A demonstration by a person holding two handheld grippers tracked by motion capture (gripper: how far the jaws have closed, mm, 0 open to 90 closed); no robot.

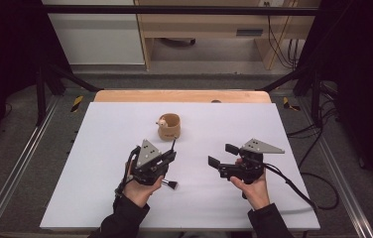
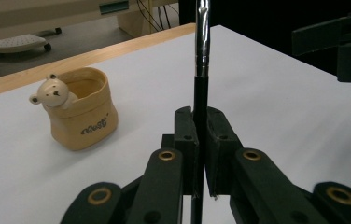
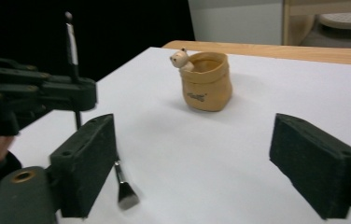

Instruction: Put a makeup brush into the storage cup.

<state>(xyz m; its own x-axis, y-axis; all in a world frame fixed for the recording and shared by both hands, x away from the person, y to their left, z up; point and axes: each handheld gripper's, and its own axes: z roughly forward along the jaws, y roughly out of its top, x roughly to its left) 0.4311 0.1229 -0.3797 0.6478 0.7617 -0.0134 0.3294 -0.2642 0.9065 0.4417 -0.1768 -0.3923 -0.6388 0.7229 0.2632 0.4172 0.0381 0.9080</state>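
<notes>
Left claw (image 2: 200,154) pinching brush (image 2: 201,56) upright, likely for dropping into cup (image 2: 82,109); right claw (image 3: 211,163) spread wide, idle above bench (image 1: 100,188).

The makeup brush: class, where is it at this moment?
The makeup brush is clamped in the left gripper, left of centre in the high view, its bristles at the white table, nearer the person than the bear pot.
</notes>
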